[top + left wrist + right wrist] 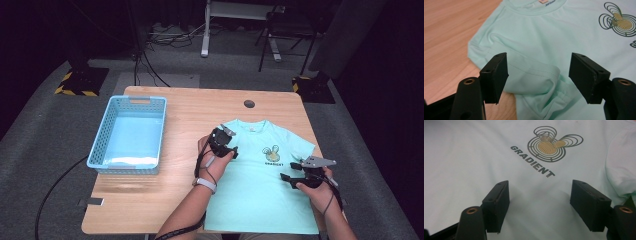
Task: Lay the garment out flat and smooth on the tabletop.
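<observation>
Lining up on the folded sleeve, and it could easily slip

I'm holding the left gripper (537, 75) with jaws gaping around the rumpled sleeve (534, 75) at lower centre, gripping nothing; the right gripper (540, 202) is hanging wide and empty over the T-shirt (260, 180), which is lying flat at the table's (150, 195) lower right. I'm worrying that I'm pinching just one layer, dragging the whole shirt crooked.

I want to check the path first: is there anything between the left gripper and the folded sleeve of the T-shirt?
Nothing visible. The left gripper has open jaws on either side of the folded sleeve of the T-shirt, with only cloth between them.
</observation>
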`<state>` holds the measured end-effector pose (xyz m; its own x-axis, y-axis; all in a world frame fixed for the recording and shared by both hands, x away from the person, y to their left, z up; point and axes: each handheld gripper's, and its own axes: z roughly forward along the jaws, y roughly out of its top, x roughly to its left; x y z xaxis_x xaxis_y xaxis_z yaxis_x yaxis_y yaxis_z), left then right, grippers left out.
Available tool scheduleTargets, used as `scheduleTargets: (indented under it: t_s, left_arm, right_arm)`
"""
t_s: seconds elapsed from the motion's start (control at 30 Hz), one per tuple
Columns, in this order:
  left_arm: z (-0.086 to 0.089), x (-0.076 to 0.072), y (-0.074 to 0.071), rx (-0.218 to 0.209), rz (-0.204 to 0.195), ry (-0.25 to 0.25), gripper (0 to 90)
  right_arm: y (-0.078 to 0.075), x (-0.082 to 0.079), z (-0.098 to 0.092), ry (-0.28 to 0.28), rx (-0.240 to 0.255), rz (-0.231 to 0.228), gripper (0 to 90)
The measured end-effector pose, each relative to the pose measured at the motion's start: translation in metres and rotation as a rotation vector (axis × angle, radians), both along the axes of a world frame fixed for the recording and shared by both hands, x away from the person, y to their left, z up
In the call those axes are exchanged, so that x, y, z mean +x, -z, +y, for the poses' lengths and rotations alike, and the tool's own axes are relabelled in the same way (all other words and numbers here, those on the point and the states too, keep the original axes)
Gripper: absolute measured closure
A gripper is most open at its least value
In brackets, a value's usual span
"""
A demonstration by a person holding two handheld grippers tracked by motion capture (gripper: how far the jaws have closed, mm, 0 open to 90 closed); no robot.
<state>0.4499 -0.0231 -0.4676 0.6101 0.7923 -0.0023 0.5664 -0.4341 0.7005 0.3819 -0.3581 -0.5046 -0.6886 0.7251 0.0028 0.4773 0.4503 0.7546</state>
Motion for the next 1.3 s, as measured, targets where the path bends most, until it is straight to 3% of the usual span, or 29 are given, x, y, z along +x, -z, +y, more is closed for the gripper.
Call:
scheduleTargets:
  t_s: [0.1, 0.17, 0.2, 0.23, 0.3, 0.4, 0.57, 0.67, 0.73, 0.83, 0.93, 1.03, 1.3]
  left_arm:
    - [-0.005, 0.004, 0.010, 0.016, 0.028, 0.002, 37.1]
    - [-0.006, 0.006, 0.016, 0.034, 0.037, 0.014, 48.3]
    - [-0.005, 0.006, 0.017, 0.044, 0.040, 0.016, 62.1]
    - [-0.003, 0.006, 0.018, 0.051, 0.039, 0.017, 69.7]
    - [0.002, 0.006, 0.017, 0.043, 0.036, 0.010, 79.0]
    - [0.014, 0.005, 0.012, 0.031, 0.014, -0.017, 81.2]
    - [0.052, -0.003, 0.003, 0.019, -0.017, -0.104, 80.8]
    - [0.078, -0.012, 0.004, 0.019, -0.003, -0.170, 78.5]
    - [0.091, -0.017, 0.005, 0.042, 0.003, -0.198, 77.7]
    - [0.105, -0.023, 0.008, 0.023, 0.009, -0.243, 70.8]
    - [0.106, -0.022, 0.006, -0.030, 0.005, -0.248, 56.0]
    - [0.099, -0.017, 0.002, -0.053, -0.017, -0.234, 44.8]
    - [0.077, 0.009, 0.000, -0.071, -0.013, -0.200, 32.8]
  right_arm:
    - [0.000, 0.000, 0.000, 0.000, 0.000, 0.001, 32.1]
    - [0.000, 0.000, 0.000, 0.000, 0.000, 0.000, 32.1]
    - [0.000, 0.000, 0.000, 0.000, 0.001, 0.000, 32.1]
    - [0.000, 0.000, 0.000, 0.000, 0.001, 0.001, 32.1]
    - [0.000, 0.000, 0.000, 0.000, 0.001, 0.001, 32.1]
    - [0.000, 0.000, 0.000, 0.000, 0.000, 0.000, 32.1]
    - [0.000, 0.000, 0.000, 0.000, 0.000, 0.000, 32.1]
    - [0.000, 0.000, 0.000, 0.000, 0.000, 0.001, 32.1]
    - [0.000, 0.000, 0.000, 0.000, 0.000, 0.000, 32.1]
    - [0.000, 0.000, 0.000, 0.000, -0.001, 0.000, 32.1]
    - [0.000, 0.000, 0.000, 0.000, 0.000, 0.000, 32.1]
    - [0.000, 0.000, 0.000, 0.000, 0.000, 0.001, 32.1]
    - [0.000, 0.000, 0.000, 0.000, 0.000, 0.000, 32.1]
